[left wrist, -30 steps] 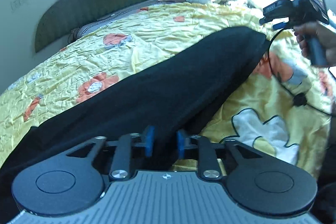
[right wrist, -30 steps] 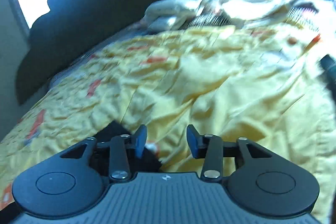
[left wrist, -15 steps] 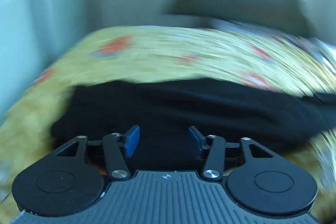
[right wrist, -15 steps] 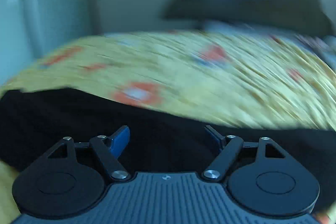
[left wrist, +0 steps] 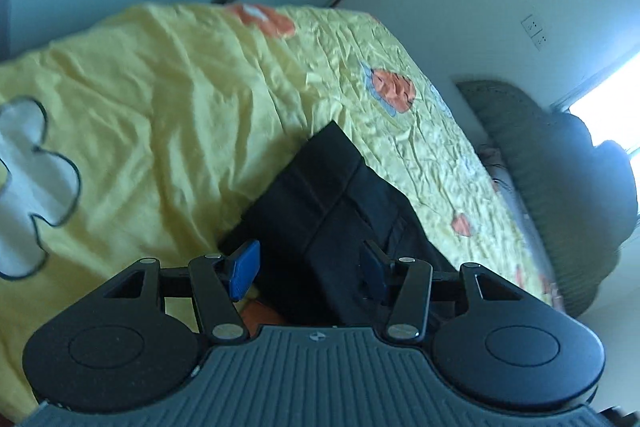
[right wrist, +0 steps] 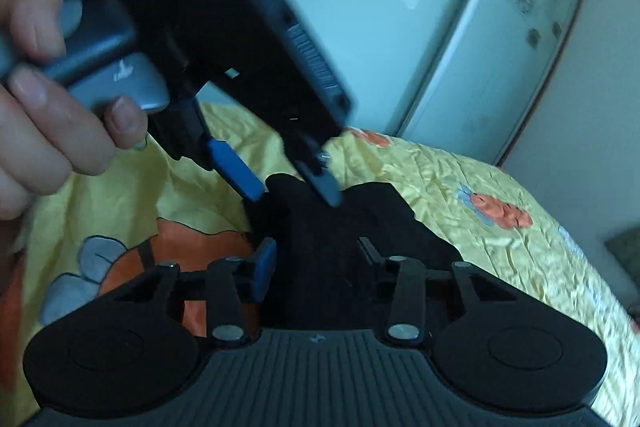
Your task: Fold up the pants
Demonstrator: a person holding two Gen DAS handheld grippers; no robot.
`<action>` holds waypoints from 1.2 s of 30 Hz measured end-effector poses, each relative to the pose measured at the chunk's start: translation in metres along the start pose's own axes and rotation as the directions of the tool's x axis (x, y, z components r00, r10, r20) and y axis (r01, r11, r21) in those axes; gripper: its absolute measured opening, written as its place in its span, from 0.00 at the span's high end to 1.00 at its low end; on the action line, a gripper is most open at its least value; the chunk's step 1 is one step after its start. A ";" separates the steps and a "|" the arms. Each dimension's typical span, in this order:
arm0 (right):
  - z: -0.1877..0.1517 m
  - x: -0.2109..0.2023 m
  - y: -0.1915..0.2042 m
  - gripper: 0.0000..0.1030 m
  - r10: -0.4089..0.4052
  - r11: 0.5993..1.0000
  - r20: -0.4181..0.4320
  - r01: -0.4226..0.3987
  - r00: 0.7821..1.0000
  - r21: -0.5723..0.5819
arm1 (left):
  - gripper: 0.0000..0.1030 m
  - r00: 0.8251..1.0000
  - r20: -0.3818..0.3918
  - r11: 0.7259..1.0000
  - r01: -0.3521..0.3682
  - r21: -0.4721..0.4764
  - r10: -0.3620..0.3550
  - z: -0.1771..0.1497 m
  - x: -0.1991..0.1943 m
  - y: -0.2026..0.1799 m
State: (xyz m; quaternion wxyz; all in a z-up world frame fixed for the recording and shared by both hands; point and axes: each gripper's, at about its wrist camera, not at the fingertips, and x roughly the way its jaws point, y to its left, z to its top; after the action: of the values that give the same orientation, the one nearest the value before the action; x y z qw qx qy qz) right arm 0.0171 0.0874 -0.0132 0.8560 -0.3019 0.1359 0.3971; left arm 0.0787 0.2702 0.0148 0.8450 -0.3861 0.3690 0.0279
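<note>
Showing, right view only: hand (right wrist: 44, 99) with left gripper (right wrist: 296, 193), upper left, jaws apart above pants (right wrist: 344, 223).
Left view only: headboard (left wrist: 560, 195), right edge.
Right gripper (right wrist: 316, 259): closing, pants between jaws, grip unclear.
Surround: yellow bedspread (left wrist: 160, 107).

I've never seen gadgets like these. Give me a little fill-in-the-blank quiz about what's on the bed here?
1. The pants lying on the bed are ____ in colour.
2. The bedspread under them is mostly ____.
3. The pads on each gripper's fingers are ____.
4. In the right wrist view, a ____ grips the other gripper's handle.

Missing words: black; yellow; blue; hand
</note>
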 end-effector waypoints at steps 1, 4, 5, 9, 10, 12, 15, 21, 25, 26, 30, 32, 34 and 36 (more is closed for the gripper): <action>0.000 0.007 0.002 0.60 -0.011 1.000 -0.016 0.010 1.000 -0.018 | 0.45 1.000 -0.011 1.000 0.011 -0.021 -0.011 0.000 0.004 0.003; -0.006 0.013 0.007 0.60 -0.024 0.999 -0.057 0.021 0.998 -0.045 | 0.44 0.998 -0.037 0.995 0.051 -0.091 -0.055 0.002 0.012 0.011; -0.007 0.016 0.012 0.60 -0.046 0.996 -0.068 0.041 0.997 -0.074 | 0.44 0.997 -0.042 0.993 0.054 -0.107 -0.058 0.002 0.015 0.012; -0.014 0.018 0.027 0.84 -0.108 0.983 -0.047 0.099 0.993 -0.157 | 0.45 0.995 -0.050 0.981 0.076 -0.178 -0.086 0.004 0.022 0.019; -0.014 0.017 0.027 0.87 -0.107 0.985 -0.034 0.101 0.994 -0.138 | 0.52 0.995 -0.048 0.979 0.081 -0.186 -0.092 0.005 0.023 0.020; -0.012 0.012 0.015 0.90 -0.075 0.996 -0.021 0.074 0.997 -0.050 | 0.89 0.997 -0.046 0.986 0.051 -0.158 -0.059 0.005 0.024 0.017; -0.012 0.003 -0.014 0.92 0.036 0.989 -0.002 -0.036 0.999 0.147 | 0.90 0.999 -0.005 0.994 0.050 -0.097 -0.051 0.001 0.012 0.010; -0.016 -0.006 -0.014 0.91 0.129 0.975 -0.017 -0.124 0.991 0.187 | 0.91 0.999 0.024 0.999 -0.036 0.016 0.036 -0.012 -0.001 0.003; -0.021 -0.001 -0.018 0.88 0.144 0.964 -0.055 -0.127 0.988 0.235 | 0.82 0.997 0.016 0.997 -0.077 0.020 0.077 -0.015 0.011 0.010; -0.021 -0.012 -0.025 0.87 0.160 0.953 -0.033 -0.146 0.987 0.264 | 0.77 0.996 0.032 0.996 -0.086 0.034 0.085 -0.015 0.007 0.008; -0.044 -0.054 -0.060 0.87 0.129 0.900 0.030 -0.130 0.991 0.415 | 0.77 0.983 0.101 0.977 -0.169 0.132 0.156 -0.018 0.003 -0.004; -0.067 -0.063 -0.078 0.87 0.075 0.874 -0.027 -0.053 0.997 0.484 | 0.77 0.977 0.113 0.968 -0.195 0.155 0.178 -0.022 0.004 -0.008; -0.098 -0.063 -0.090 0.87 0.079 0.856 -0.143 0.007 0.987 0.518 | 0.77 0.970 0.140 0.954 -0.223 0.202 0.197 -0.027 0.000 -0.014; -0.124 -0.090 -0.101 0.87 0.078 0.789 -0.103 0.001 0.992 0.614 | 0.77 0.960 0.165 0.935 -0.262 0.240 0.226 -0.032 -0.001 -0.023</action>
State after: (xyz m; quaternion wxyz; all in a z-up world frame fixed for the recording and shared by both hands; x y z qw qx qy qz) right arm 0.0371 -0.0946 -0.0260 0.8892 -0.0290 0.3157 0.3297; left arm 0.0664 0.2334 0.0163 0.9011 -0.2207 0.3566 0.1104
